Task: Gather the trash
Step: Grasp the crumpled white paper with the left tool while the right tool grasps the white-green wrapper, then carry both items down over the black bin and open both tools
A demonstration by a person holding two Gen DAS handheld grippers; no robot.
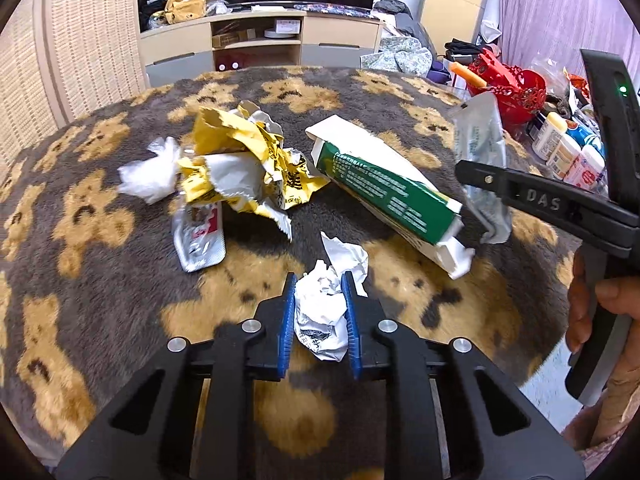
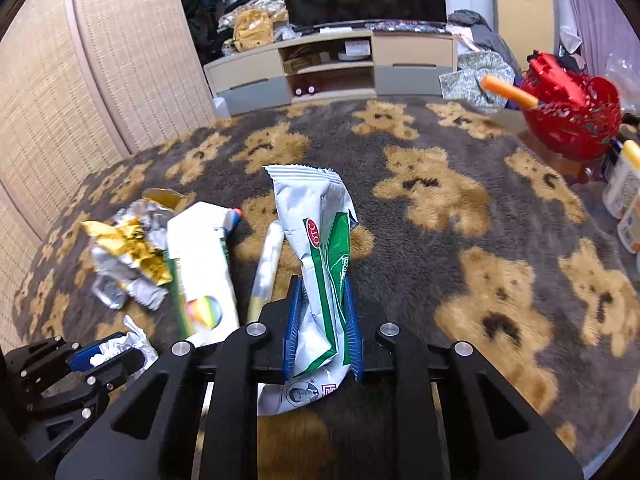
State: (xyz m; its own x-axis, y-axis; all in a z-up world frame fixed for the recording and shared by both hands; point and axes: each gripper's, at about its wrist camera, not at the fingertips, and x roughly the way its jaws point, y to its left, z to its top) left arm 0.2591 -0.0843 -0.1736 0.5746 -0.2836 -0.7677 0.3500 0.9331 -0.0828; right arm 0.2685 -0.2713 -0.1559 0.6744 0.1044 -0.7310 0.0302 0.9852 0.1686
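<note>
Between the right hand-held gripper [image 2: 322, 316] pads sits a clamped "OTC" sachet [image 2: 320, 248]; left hand-held gripper [image 1: 320, 316] pinches crumpled paper [image 1: 322, 316].

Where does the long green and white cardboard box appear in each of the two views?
Left wrist view: the long green and white cardboard box lies right of centre, slanting down to the right.
Right wrist view: the box lies lower left, end-on.
Shared landmark: the crumpled yellow and silver foil wrapper beside it.
</note>
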